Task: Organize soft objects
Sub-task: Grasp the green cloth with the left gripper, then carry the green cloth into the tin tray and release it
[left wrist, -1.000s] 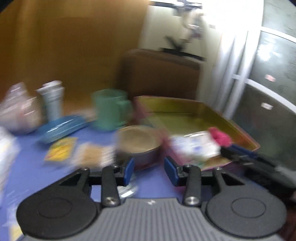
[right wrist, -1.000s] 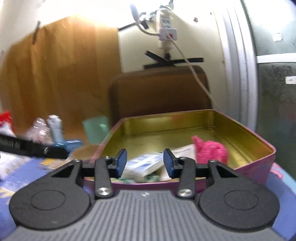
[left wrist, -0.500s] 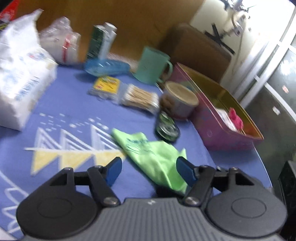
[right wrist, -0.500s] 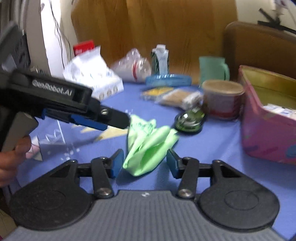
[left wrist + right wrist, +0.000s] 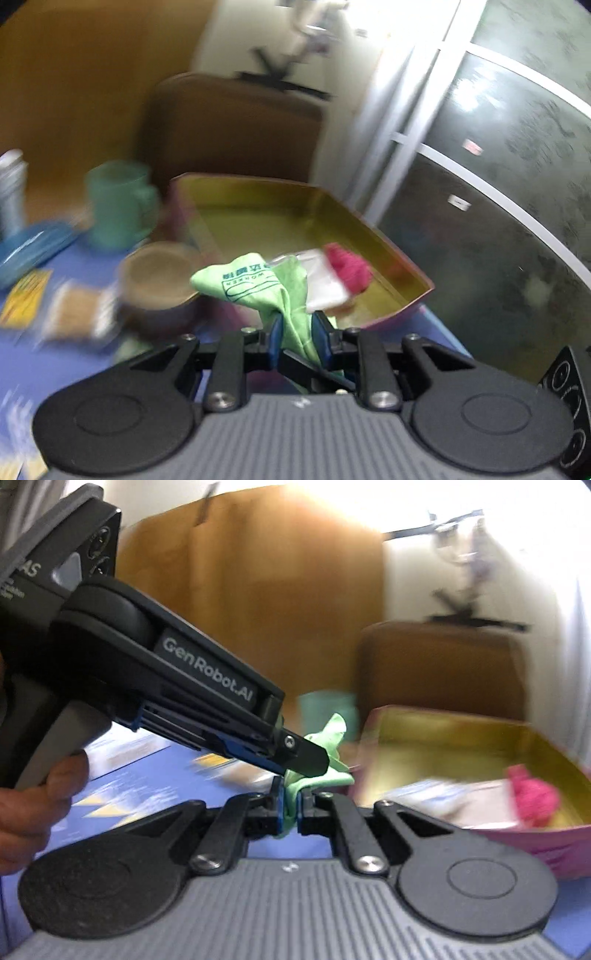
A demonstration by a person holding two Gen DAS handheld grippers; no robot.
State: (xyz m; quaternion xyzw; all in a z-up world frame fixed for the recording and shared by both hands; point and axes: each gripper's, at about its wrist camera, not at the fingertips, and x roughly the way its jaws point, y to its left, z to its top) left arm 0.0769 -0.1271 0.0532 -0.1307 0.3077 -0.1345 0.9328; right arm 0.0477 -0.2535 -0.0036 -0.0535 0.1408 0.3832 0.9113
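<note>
Green cloth (image 5: 258,286) is up off the table, light and floppy, bunching wherever I pinch it. My left gripper (image 5: 295,338) is clamped on its gathered middle; my right gripper (image 5: 290,808) is closed tight on another fold. It hangs just short of the tin box (image 5: 391,247) near corner. I'd hold by the bunched folds, since loose corners will likely slip and drag.

Motion blur throughout, blown-out window glare above, fisheye-warped edges.
</note>
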